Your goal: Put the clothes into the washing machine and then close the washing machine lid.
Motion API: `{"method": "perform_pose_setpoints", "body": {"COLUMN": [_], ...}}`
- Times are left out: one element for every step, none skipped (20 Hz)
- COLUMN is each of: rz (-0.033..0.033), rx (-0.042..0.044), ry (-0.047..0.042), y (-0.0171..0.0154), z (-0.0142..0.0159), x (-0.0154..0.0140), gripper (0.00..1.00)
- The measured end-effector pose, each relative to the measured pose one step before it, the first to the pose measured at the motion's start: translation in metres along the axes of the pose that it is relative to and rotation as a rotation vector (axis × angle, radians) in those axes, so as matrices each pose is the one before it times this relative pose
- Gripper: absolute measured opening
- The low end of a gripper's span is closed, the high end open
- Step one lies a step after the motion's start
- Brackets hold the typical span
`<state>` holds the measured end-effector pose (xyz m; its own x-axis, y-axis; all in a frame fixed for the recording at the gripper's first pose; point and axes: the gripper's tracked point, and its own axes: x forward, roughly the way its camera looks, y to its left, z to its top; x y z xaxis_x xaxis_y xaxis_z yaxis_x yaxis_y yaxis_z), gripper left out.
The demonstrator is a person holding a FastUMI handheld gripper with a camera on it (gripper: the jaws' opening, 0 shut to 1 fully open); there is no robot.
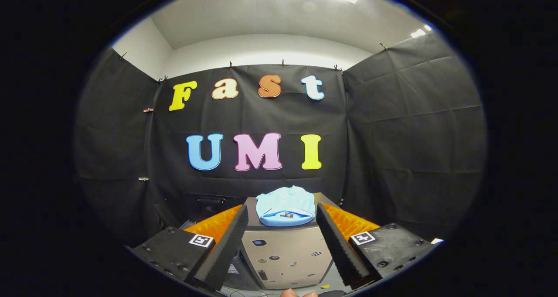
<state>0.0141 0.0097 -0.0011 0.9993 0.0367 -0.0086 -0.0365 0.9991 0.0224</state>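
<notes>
A folded light-blue garment (285,206) lies on top of a boxy silver-grey washing machine (285,257) with a dark top lid, which stands against the black cloth wall. My gripper (282,216) is open, its two fingers spread wide with nothing between them. The garment and the machine's top sit in the gap beyond the fingertips, at some distance. The machine's front panel carries a few small stickers and a small dark window. The lid lies flat under the garment.
Black cloth walls enclose the booth at the back, left and right. A dark case or box (209,203) stands on the floor left of the machine, against the back wall. A person's fingertips (298,293) show below the machine's front.
</notes>
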Motion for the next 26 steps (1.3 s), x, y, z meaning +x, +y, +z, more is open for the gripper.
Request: {"method": "perform_pose_setpoints", "body": {"rz": [0.00374,0.00104,-0.00321,-0.00437,-0.00233,-0.00138,-0.00618,-0.00788,-0.0069,-0.0042,-0.00331,-0.00261,-0.00313,-0.00273,-0.00034,0.00648,0.01041,0.0095,0.00455,0.00018,0.00513,0.00752,0.00945,0.00154,0.00146,0.00134], "rx": [0.01051,0.00086,-0.00293,0.00086,0.00684,0.0075,0.00267,-0.00196,-0.00479,-0.00108,0.00452,0.00554,-0.00142,-0.00794,-0.00931,-0.00136,0.00583,0.00538,0.00683,0.00413,0.00421,-0.00036,-0.00708,-0.00755,-0.00639,-0.00255], "ry": [-0.00232,-0.00104,0.00066,0.00377,0.00543,0.00468,0.00513,0.00295,0.00774,0.01165,0.01481,0.01758,0.01842,0.0168,0.01784,0.01361,0.01607,0.02251,0.01972,0.0262,0.01893,0.01487,0.01934,0.02809,0.03424,0.03335], "y": [0.00064,-0.00052,-0.00356,-0.00273,-0.00208,-0.00104,-0.00214,-0.00303,-0.00316,-0.00254,-0.00112,-0.00135,-0.00126,-0.00084,-0.00094,0.00032,0.00199,0.0011,-0.00092,-0.00163,-0.00047,0.00068,0.00201,-0.00071,-0.00237,-0.00105], "z": [0.00112,0.00037,-0.00171,-0.00178,-0.00148,-0.00159,-0.00145,-0.00145,-0.00386,-0.00459,-0.00459,-0.00502,-0.00642,-0.0052,-0.00461,-0.00273,-0.00144,-0.00248,-0.00185,-0.00027,-0.00032,0.00159,0.00113,-0.0034,-0.00421,-0.0026], "x": [0.00446,0.00452,0.00596,0.00785,0.00633,0.00774,0.00937,0.009,0.01089,0.01163,0.01096,0.01265,0.0134,0.01548,0.01571,0.01492,0.01607,0.01574,0.01646,0.01786,0.01722,0.01779,0.01901,0.01891,0.01878,0.01816], "gripper": [0.98,0.98,0.98,0.98,0.98,0.98,0.98,0.98,0.98,0.98,0.98,0.98,0.98,0.98,0.98,0.98,0.98,0.98,0.98,0.98,0.98,0.98,0.99,0.98,0.98,0.99]}}
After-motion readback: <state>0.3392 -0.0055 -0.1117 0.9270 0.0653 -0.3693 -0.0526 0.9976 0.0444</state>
